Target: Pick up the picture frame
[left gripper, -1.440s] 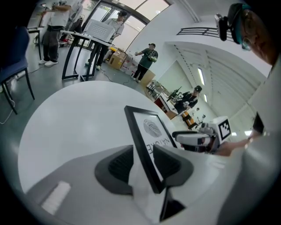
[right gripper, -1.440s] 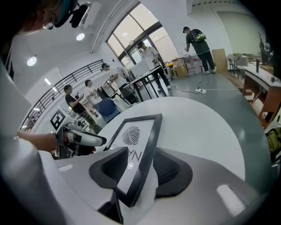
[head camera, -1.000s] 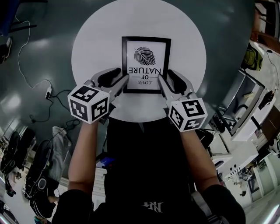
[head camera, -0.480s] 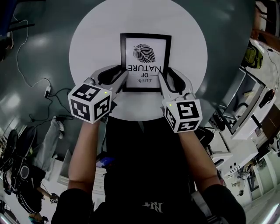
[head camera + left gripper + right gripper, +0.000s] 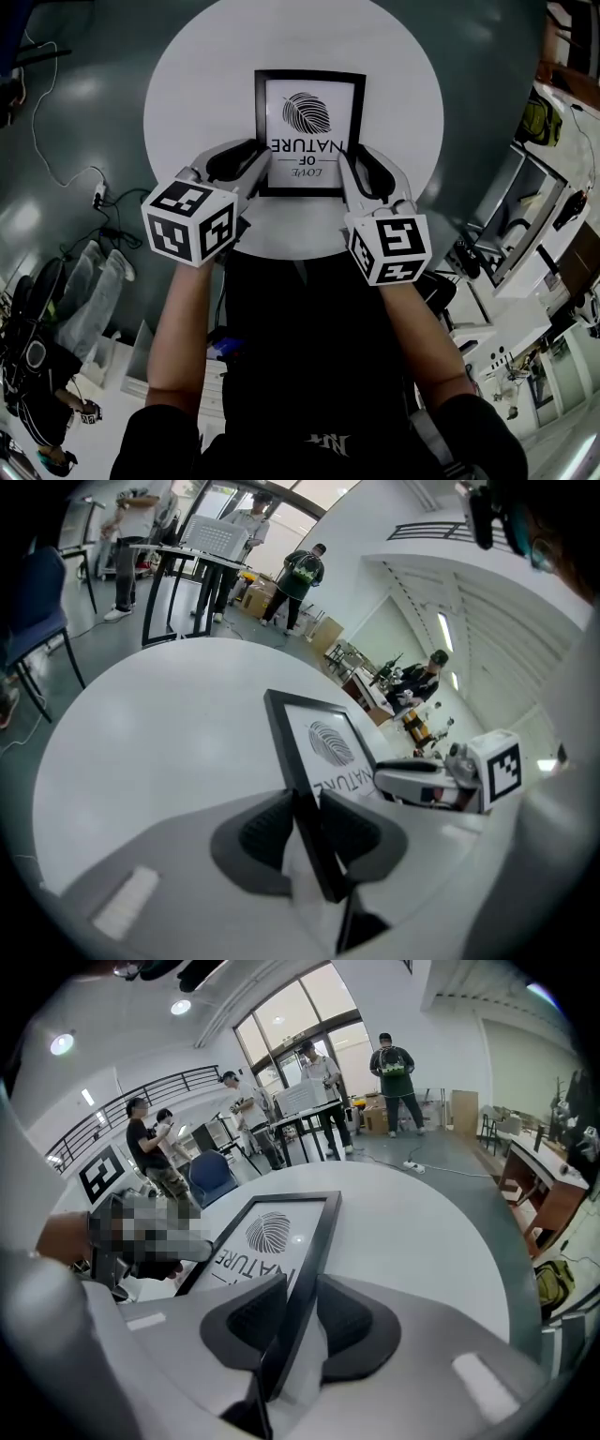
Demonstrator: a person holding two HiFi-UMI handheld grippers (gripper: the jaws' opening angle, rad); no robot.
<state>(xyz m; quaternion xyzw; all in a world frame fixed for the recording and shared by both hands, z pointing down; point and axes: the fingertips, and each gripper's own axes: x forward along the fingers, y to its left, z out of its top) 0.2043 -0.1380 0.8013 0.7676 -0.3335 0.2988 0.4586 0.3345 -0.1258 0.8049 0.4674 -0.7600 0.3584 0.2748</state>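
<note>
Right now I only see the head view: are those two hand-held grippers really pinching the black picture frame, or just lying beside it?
Observer: The left gripper view shows the left hand-held gripper with its dark pads pressed on both sides of the rim of the black rectangular picture frame; its jaws have just been closing.
Operator: And the other one?
Observer: The right gripper view shows the right hand-held gripper clamped on the opposite rim, its jaws also just closing.
Operator: Anyone nearby?
Observer: Several people stand beyond the white round table.
</note>
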